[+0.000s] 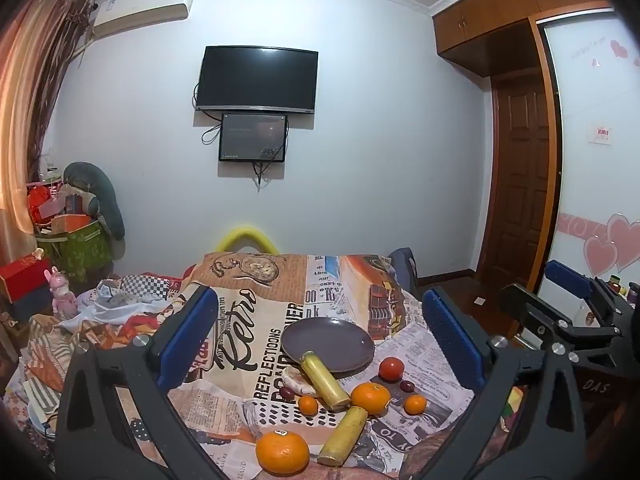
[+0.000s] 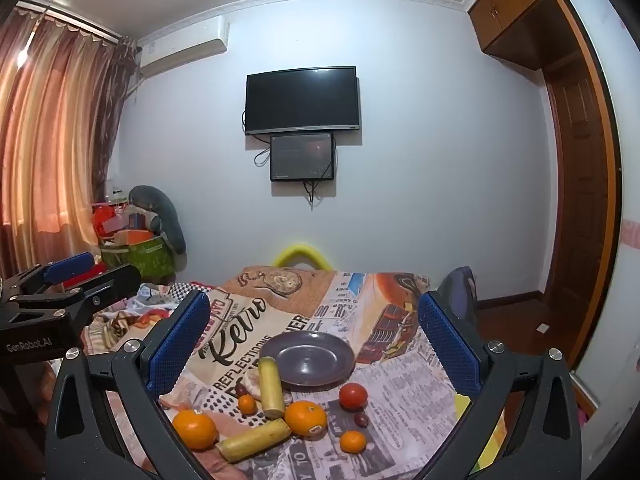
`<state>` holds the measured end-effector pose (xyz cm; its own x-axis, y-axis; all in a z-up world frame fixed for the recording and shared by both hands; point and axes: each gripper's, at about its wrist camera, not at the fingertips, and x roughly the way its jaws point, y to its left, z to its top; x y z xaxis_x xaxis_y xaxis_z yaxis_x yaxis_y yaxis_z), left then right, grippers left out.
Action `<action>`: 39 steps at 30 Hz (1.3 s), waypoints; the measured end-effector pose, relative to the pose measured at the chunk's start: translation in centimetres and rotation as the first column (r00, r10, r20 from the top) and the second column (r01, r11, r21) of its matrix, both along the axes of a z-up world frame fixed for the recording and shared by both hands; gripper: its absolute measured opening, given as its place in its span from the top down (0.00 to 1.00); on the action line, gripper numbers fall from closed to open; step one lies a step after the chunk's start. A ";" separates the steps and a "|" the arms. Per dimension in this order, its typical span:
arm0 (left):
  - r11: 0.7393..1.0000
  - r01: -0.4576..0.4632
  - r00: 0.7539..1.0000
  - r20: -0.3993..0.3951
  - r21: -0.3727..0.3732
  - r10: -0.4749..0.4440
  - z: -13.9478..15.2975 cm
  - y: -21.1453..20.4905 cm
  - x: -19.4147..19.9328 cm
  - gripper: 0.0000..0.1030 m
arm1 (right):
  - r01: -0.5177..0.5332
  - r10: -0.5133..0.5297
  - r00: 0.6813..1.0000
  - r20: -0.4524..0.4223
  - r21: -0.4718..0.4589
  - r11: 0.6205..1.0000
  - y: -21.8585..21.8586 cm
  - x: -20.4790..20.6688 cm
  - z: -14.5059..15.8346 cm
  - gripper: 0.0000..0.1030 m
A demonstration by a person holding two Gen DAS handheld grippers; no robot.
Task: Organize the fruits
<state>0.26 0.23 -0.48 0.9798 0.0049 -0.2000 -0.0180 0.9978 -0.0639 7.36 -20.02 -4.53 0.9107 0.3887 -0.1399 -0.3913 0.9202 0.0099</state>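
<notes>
A purple plate [image 1: 328,344] [image 2: 310,358] lies bare on a newspaper-print cloth. In front of it lie two yellow sugarcane pieces [image 1: 324,380] [image 2: 271,386], two large oranges [image 1: 370,398] [image 2: 305,418], two small oranges [image 1: 415,404] [image 2: 353,441], a red tomato [image 1: 391,368] [image 2: 353,396], dark grapes [image 1: 407,386] [image 2: 361,420] and a pale round fruit [image 1: 298,382]. My left gripper [image 1: 320,344] is open and empty above the fruit. My right gripper [image 2: 314,348] is open and empty too, beside the left one.
The cloth [image 1: 248,320] covers a table amid bedding clutter at the left. A yellow chair back [image 1: 246,236] stands behind the table. A TV [image 1: 258,80] hangs on the far wall. A door [image 1: 520,184] and wardrobe are at the right.
</notes>
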 end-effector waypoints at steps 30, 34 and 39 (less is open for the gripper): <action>1.000 0.003 1.000 0.003 0.019 -0.003 -0.4 -0.4 0.1 0.00 | 0.003 -0.003 1.000 0.000 0.019 1.000 -0.2 -0.2 0.1 0.00; 1.000 0.003 1.000 0.002 0.016 -0.003 -0.4 -0.3 0.1 0.00 | 0.004 -0.004 1.000 -0.004 0.017 1.000 -0.2 -0.2 0.0 0.00; 1.000 0.002 1.000 0.001 0.014 -0.002 -0.4 -0.3 0.1 0.00 | 0.004 -0.003 1.000 -0.003 0.018 1.000 -0.2 -0.2 0.1 0.00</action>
<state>0.37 -0.05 -0.90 0.9799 0.0056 -0.1993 -0.0159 0.9986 -0.0503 7.15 -20.20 -4.46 0.9116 0.3880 -0.1358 -0.3880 0.9212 0.0275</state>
